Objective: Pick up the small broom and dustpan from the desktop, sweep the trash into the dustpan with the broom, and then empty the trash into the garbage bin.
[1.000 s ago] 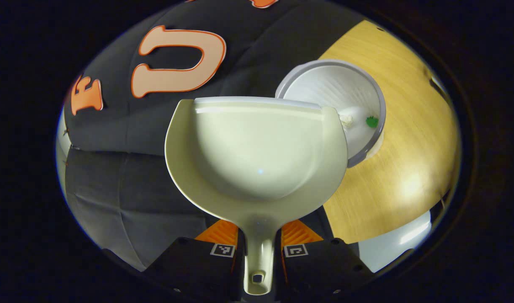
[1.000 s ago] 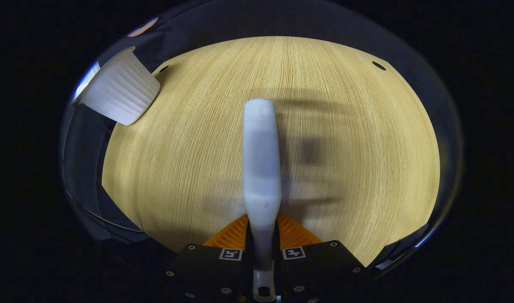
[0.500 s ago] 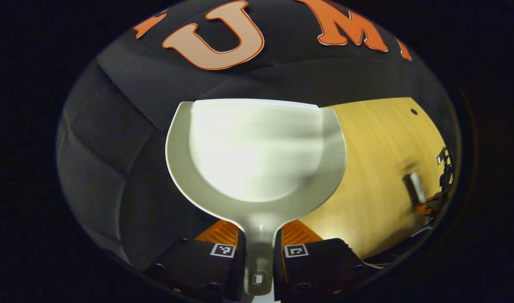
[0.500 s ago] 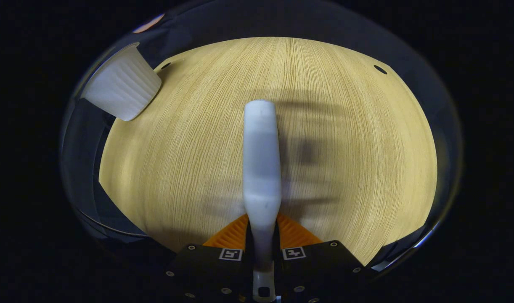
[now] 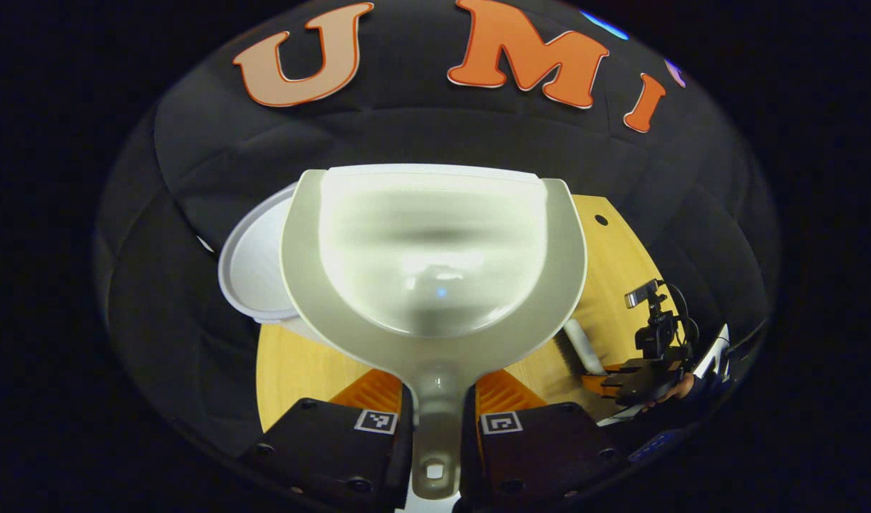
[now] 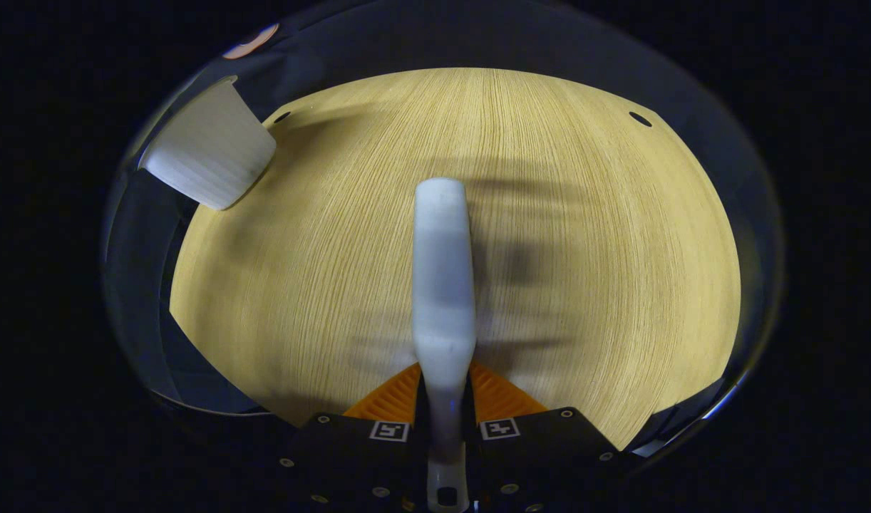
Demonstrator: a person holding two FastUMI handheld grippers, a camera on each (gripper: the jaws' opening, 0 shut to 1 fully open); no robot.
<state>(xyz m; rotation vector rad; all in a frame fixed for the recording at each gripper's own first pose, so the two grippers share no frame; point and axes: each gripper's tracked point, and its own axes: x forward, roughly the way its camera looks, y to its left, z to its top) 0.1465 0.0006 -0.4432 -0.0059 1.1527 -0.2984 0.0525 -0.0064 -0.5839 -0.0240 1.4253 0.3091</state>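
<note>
In the left gripper view my left gripper [image 5: 439, 399] is shut on the handle of the pale dustpan [image 5: 433, 249], held up with its scoop bare. The white garbage bin [image 5: 254, 267] peeks out behind the pan's left side. Far off at lower right, the right gripper [image 5: 624, 377] holds the small broom [image 5: 581, 345] over the wooden desktop [image 5: 614, 249]. In the right gripper view my right gripper [image 6: 442, 399] is shut on the white broom [image 6: 444, 285], which points forward above the desktop [image 6: 585, 285]. The ribbed white bin [image 6: 211, 153] stands at the upper left.
Black cloth booth wall [image 5: 421, 135] rises behind the desk. Small round holes [image 6: 640, 119] mark the desktop's far corners. A hand [image 5: 681, 388] holds the right gripper near the desk's edge. The broom casts a blurred shadow [image 6: 528, 260] on the wood.
The left gripper has swung with the dustpan: the bin went from the pan's right side to its left, and the right gripper with the broom came closer in view. The right gripper barely moved.
</note>
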